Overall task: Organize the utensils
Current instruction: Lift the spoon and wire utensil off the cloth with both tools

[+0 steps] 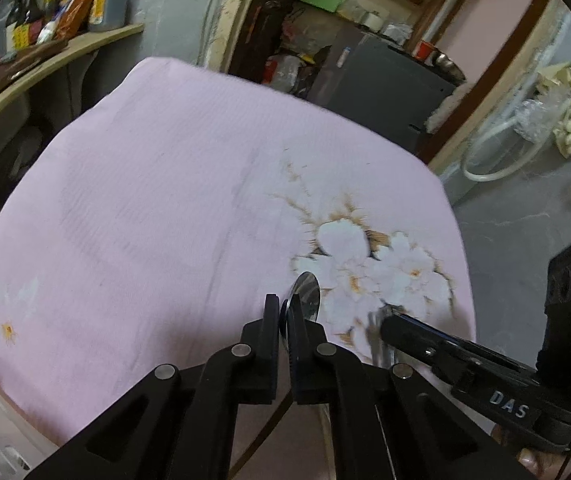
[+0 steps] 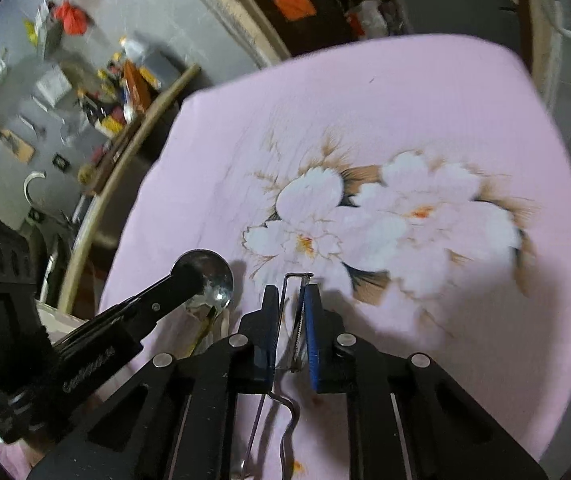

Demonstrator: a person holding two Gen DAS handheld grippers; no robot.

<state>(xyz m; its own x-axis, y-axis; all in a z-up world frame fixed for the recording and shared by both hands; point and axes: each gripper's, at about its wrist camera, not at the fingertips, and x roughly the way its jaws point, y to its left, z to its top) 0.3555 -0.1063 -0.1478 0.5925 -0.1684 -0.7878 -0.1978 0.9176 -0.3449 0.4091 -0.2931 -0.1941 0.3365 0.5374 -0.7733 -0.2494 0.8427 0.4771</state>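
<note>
Now left tool [image 1: 284, 312] clamped on spoon [image 1: 306, 291], bowl sticking out past tips; right tool [image 2: 290, 300] pinching peeler [image 2: 296, 320] w/ frame btwn pads

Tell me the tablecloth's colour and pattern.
Pink tablecloth with white flowers; clearest in right wrist view.

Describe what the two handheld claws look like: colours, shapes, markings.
Both are matte black linkage arms with round silver pivot pins. The left claw and right claw have flat fingers with blue ribbed pads. White lettering marks the right claw's body.

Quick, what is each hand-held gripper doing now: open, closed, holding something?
Left hand-held gripper: closed on a spoon.
Right hand-held gripper: closed on a wire-framed peeler.
</note>
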